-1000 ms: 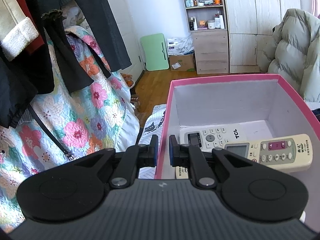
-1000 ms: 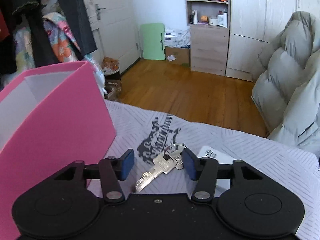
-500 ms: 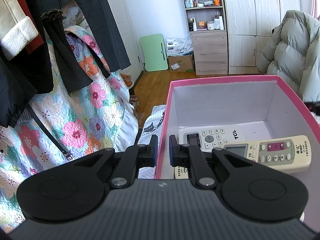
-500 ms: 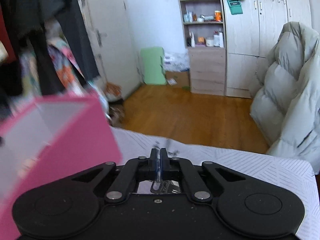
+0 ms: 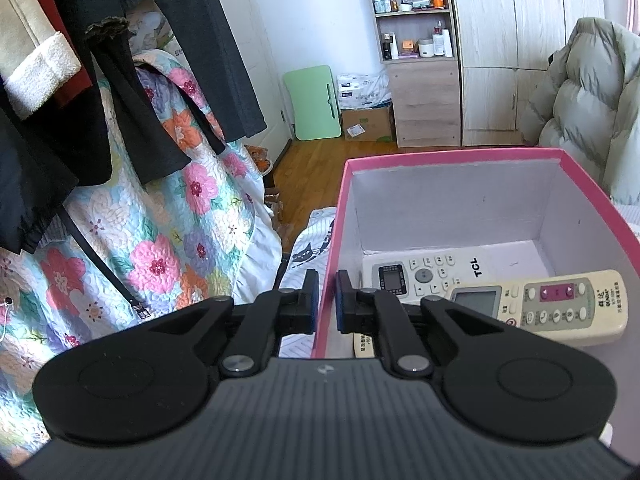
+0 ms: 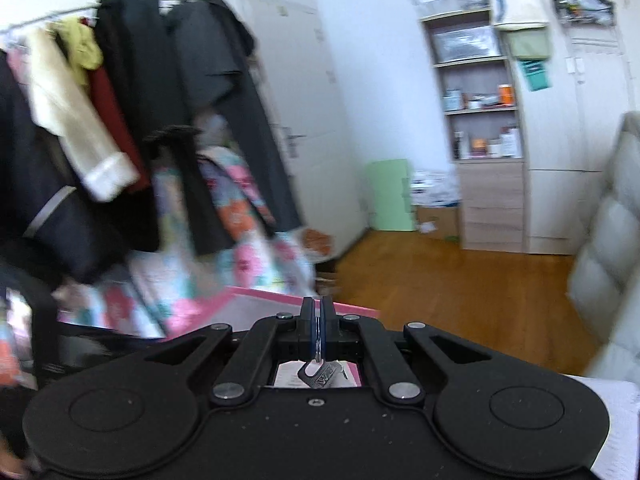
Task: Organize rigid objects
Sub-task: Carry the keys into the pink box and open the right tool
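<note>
Metal keys [image 6: 322, 376] hang at the lower centre of the right wrist view, pinched between the blue pads of the right gripper [image 6: 316, 322], whose fingers are closed on the key ring. The keys dangle below the fingertips, above the white interior of the pink box [image 6: 288, 298], whose rim shows just behind the fingers. The picture is motion-blurred, so finer detail on the keys cannot be read.

In the left wrist view, the left gripper [image 5: 326, 294] is clamped on the left wall of the pink box [image 5: 448, 156], one pad outside and one pad inside. Inside the box, at the right centre of the frame, a white TCL remote [image 5: 432, 272] lies on the floor of the box. A cream remote [image 5: 552, 304] lies partly across it, nearer the camera. A third item is partly visible below the fingers; it cannot be identified.

At the left of the frame, dark coats [image 5: 120, 80] hang over a floral quilt [image 5: 160, 240]. A shelf unit [image 5: 416, 52] stands at the upper centre, and a grey puffer jacket [image 5: 580, 112] is at the right edge.
</note>
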Action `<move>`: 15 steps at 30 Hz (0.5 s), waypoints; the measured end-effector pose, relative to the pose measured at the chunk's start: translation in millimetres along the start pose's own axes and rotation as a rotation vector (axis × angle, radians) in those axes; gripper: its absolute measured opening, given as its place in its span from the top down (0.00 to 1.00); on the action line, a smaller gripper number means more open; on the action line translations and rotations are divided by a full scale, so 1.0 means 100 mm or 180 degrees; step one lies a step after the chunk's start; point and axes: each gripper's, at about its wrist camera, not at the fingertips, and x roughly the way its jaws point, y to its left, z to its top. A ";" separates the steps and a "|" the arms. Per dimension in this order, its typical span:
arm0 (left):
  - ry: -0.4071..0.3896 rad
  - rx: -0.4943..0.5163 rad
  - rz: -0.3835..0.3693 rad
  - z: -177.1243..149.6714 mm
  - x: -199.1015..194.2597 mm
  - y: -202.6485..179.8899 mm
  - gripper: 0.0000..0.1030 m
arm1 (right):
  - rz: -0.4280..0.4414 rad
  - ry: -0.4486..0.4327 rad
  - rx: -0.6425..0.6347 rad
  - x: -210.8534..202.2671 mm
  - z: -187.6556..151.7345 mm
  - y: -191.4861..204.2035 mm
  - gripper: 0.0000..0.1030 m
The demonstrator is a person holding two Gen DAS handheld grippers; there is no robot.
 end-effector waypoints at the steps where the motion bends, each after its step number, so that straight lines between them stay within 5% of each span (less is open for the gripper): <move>1: -0.0002 -0.0001 0.0001 0.00 -0.01 0.00 0.93 | 0.0094 0.0049 0.0014 0.00 0.03 0.06 0.96; 8: -0.0003 -0.0092 -0.0029 0.01 -0.02 0.04 0.92 | 0.0730 0.0725 0.0347 0.34 0.00 0.43 0.96; 15: -0.0003 -0.0072 -0.0003 0.01 -0.04 0.03 0.92 | 0.0681 0.1325 0.0380 0.92 -0.30 0.64 0.96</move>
